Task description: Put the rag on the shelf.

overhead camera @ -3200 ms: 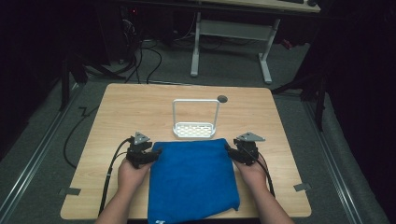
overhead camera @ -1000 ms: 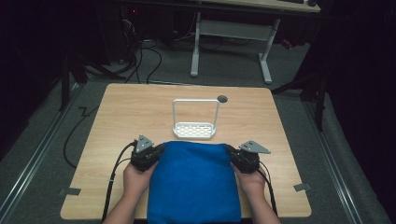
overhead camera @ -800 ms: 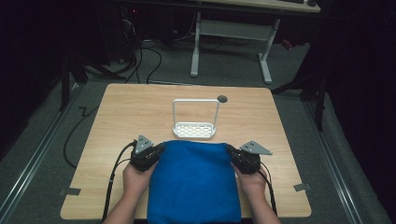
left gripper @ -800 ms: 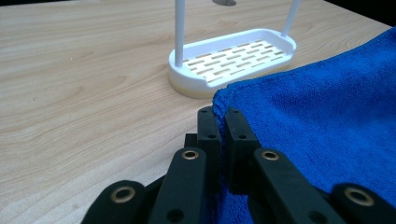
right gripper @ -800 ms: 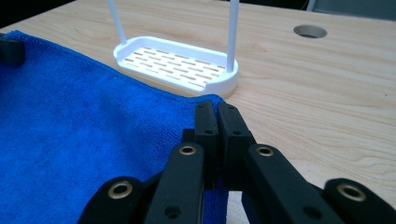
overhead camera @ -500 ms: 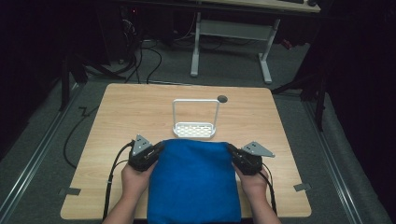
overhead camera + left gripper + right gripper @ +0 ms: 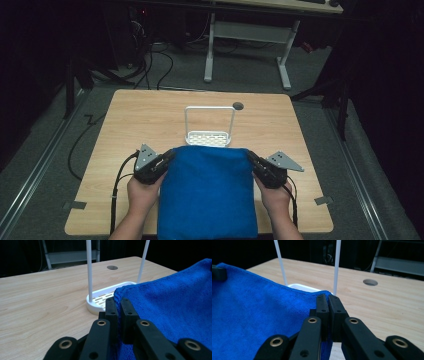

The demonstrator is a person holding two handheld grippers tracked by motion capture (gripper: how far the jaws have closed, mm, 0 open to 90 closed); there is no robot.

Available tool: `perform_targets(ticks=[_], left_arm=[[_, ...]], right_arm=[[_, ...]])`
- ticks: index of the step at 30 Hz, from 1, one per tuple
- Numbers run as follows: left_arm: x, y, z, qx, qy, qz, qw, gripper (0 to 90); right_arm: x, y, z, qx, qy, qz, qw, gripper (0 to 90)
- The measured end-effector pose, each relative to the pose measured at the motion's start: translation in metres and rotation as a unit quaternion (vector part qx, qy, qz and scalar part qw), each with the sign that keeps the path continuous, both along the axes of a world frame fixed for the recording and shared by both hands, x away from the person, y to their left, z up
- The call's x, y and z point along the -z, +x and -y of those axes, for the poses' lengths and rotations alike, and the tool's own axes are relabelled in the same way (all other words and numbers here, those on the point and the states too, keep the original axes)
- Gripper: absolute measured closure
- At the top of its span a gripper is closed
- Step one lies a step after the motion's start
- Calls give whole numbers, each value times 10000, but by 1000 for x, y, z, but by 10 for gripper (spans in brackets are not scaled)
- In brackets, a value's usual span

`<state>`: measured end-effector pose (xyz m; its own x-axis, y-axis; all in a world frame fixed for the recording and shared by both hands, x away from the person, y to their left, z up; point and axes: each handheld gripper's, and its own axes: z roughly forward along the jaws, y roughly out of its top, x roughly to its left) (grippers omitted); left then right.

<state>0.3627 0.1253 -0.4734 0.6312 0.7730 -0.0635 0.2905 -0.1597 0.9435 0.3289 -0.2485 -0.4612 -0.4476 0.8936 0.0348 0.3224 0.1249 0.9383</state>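
Left tongs (image 7: 117, 305): jaws together, clamped on the far left corner of the blue towel (image 7: 207, 192). Right tongs (image 7: 329, 303): same, pinched shut on the far right corner. In the high view both sets, left tongs (image 7: 167, 157) and right tongs (image 7: 251, 159), sit level with each other at the towel's far edge, which runs taut and straight between them.

Towel position: spread flat-looking between the two grips, far edge just short of, or touching, the base of the white rack (image 7: 209, 136); near end drapes off the bench (image 7: 150, 115) edge toward the person. Whether the far edge is lifted clear of the bench, cannot tell for certain.

Progress, as judged: both corners secured and cloth stretched; the hang over the rack's upright hoop looks not yet done. Left to do: lift, carry forward, drape, release.

Hands: left hand (image 7: 141, 192) and right hand (image 7: 274, 196) low, forearms coming in from the near side, tongs angled inward and forward.
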Motion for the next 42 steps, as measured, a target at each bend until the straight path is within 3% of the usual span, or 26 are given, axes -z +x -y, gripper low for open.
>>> perform_targets(ticks=[21,30,36,42], left_arm=[[-43,-16,-11,-14,-327,610,9976,864],[-75,-10,-9,-61,-421,935,9947,871],[-98,-1,-11,-96,-487,1164,9920,871],[-118,9,-14,-156,-519,1380,9889,871]], right_arm=[[-46,-24,1,-23,223,807,9965,881],[-77,-23,0,-45,285,1152,9929,882],[-102,-15,-1,22,276,1459,9889,883],[-120,-6,-3,61,274,1616,9865,883]])
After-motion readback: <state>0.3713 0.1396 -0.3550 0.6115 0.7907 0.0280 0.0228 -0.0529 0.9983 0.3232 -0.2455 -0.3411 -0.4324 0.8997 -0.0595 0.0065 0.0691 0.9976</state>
